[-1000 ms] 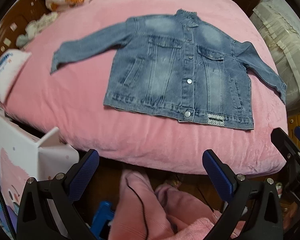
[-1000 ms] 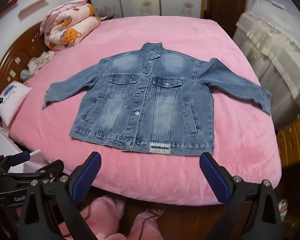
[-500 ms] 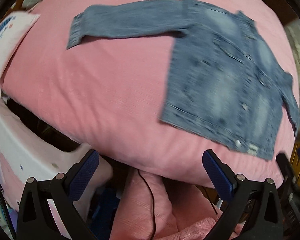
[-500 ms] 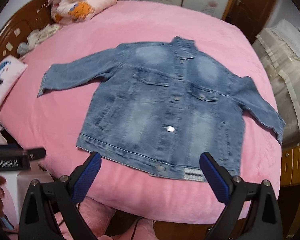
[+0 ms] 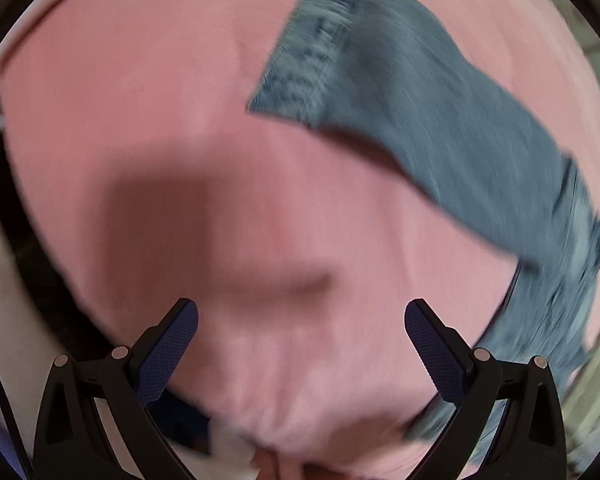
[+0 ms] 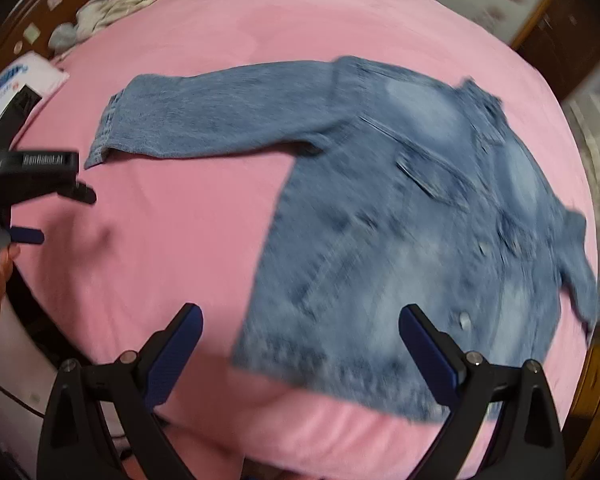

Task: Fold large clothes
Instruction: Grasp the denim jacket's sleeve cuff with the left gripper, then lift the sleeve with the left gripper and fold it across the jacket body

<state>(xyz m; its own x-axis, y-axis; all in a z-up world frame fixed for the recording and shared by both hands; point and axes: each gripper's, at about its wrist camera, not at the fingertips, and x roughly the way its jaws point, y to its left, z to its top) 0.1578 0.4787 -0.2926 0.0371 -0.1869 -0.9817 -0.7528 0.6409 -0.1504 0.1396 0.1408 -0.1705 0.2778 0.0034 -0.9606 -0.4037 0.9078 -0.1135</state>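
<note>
Gaping empty claws over jacket

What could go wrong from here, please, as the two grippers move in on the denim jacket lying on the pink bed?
1. The left gripper is open over bare pink blanket, short of the sleeve cuff; closing too early might pinch the blanket instead.
2. The denim jacket has its hem near the bed's front edge, so a tug from the open right gripper could drag it off.
3. Both views are motion-blurred, so aim may be imprecise.
</note>
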